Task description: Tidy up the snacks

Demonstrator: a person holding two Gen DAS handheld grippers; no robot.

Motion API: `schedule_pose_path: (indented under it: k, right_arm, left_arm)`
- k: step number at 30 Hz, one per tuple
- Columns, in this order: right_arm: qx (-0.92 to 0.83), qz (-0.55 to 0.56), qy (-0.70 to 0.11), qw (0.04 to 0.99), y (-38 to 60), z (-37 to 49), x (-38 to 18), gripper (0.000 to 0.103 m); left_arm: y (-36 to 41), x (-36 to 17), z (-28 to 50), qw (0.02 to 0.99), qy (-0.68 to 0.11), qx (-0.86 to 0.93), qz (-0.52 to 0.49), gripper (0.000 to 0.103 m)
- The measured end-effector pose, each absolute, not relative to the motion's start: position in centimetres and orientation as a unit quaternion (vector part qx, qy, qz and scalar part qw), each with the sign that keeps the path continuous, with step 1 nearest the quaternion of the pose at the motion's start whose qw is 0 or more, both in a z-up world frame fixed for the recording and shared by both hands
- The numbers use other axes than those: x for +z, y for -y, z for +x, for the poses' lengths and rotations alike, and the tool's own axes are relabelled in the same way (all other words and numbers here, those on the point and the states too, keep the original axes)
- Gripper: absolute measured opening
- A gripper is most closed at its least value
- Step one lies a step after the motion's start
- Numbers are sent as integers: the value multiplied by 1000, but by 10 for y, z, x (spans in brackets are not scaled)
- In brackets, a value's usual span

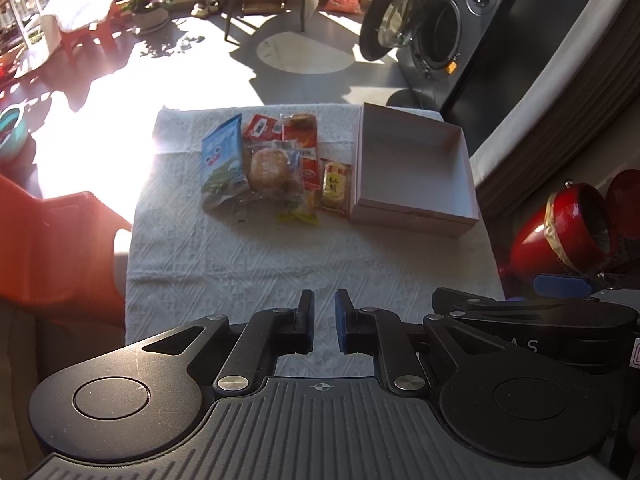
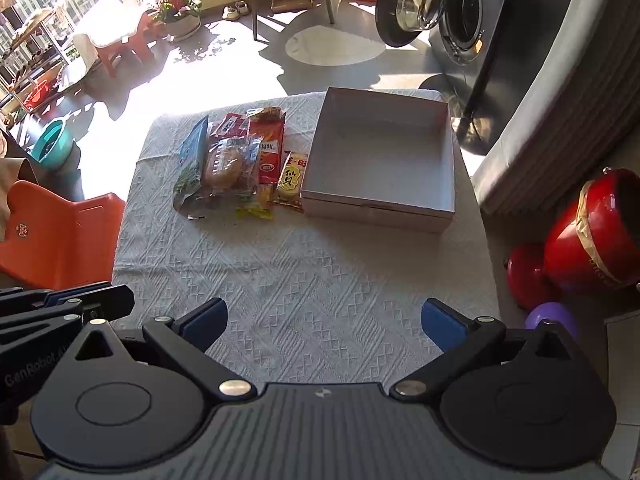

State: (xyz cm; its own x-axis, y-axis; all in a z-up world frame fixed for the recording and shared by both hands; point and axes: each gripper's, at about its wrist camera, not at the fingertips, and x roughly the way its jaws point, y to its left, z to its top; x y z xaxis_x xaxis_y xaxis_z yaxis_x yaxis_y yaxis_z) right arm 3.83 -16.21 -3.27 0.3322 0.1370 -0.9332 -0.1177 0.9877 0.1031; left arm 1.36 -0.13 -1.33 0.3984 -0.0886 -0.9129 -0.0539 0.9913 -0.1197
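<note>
A pile of snack packets lies at the far middle of the white-clothed table: a blue bag, a clear-wrapped round bun, red packets and a small yellow rice-cracker packet. Right of them stands an empty white box. In the right wrist view the same bun, yellow packet and box show. My left gripper hovers over the near table edge, jaws nearly together with nothing between them. My right gripper stands wide open and empty, well short of the snacks.
An orange plastic chair stands left of the table. Red round containers and a purple ball lie on the floor at the right. A washing machine with its door open stands beyond the table. Strong sunlight washes out the floor at left.
</note>
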Motion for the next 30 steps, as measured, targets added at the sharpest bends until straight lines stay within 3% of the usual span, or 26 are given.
schedule_pose_path:
  k: [20, 24, 30]
  right_arm:
    - [71, 32, -588, 805, 157, 57, -59, 103]
    - [85, 54, -549, 830, 148, 61, -66, 103]
    - [65, 22, -532, 844, 113, 83, -109, 103]
  left_arm:
    - [-16, -42, 41, 812, -579, -21, -76, 15]
    - [-50, -66, 58, 802, -580, -40, -136, 15]
    - [-106, -120, 104, 820, -556, -32, -132, 18]
